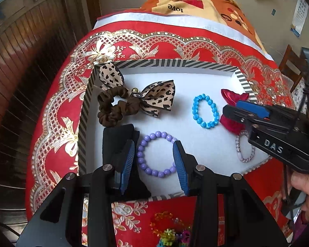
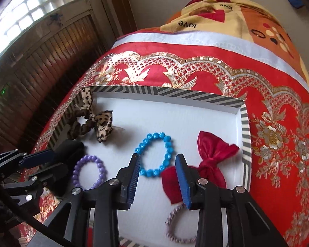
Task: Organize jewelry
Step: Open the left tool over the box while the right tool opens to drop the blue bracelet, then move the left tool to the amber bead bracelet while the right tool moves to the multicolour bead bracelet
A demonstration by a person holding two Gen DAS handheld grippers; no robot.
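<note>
Two grippers hover over the striped-rim tray (image 1: 195, 64), both spread wide and holding nothing. The left gripper (image 1: 153, 160) brackets the purple bracelet (image 1: 157, 154), probably to lift it. The right gripper (image 2: 157, 182) has the blue bracelet (image 2: 154, 154) just ahead of its fingers and the red bow (image 2: 212, 156) beside them. More trinkets (blurred) lie outside on the red, gold-patterned cloth (image 1: 57, 111) over the tabletop, near wood-panelled doors (image 2: 41, 61).

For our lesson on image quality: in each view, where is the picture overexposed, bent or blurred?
Left wrist view: fisheye bends the tray rim and darkens the corners; the purple bracelet is sharp, the bright trinkets at the bottom are blurred. Right wrist view: the window at top left is blown out to white; the blue bracelet stays clear.
</note>
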